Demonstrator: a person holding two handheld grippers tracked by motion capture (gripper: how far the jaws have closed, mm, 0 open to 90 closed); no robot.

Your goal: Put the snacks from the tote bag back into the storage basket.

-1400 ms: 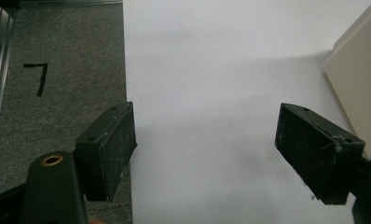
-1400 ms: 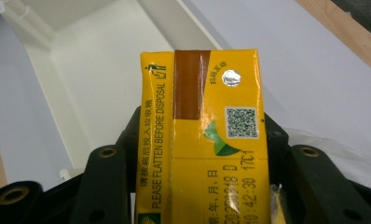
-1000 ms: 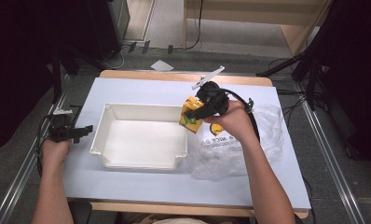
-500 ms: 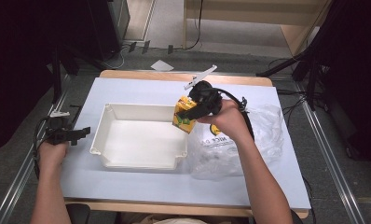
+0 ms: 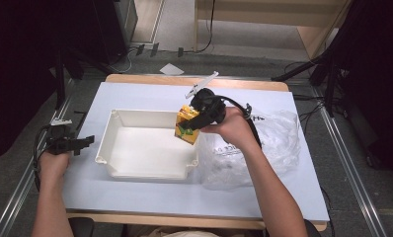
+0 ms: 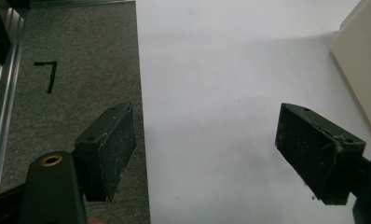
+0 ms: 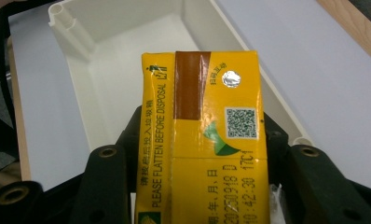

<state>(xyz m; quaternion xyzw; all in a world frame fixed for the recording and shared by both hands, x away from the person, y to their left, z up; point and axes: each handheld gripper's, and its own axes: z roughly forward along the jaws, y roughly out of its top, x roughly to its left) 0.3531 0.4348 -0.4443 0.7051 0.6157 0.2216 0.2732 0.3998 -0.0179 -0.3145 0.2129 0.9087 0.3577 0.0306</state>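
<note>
A yellow drink carton (image 5: 186, 125) hangs over the right end of the white tub (image 5: 135, 171), with my right gripper (image 5: 193, 122) shut on it. In the right gripper view the carton (image 7: 203, 140) sits between the two black jaws, its foil straw hole and printed code facing the camera, and the tub (image 7: 99, 56) lies below it. My left gripper (image 5: 81, 142) rests at the table's left edge, apart from the tub. It stands open (image 6: 207, 154) over the white tabletop with nothing between its jaws.
A crumpled clear plastic bag (image 5: 278, 143) lies on the table right of the tub, under my right forearm. The tub's corner (image 6: 360, 70) shows at the right of the left gripper view. Grey floor (image 6: 72, 70) lies beyond the table's left edge.
My right gripper has carried the carton leftward and slightly down, from above the bag to over the tub's right end. The left gripper has barely moved.
</note>
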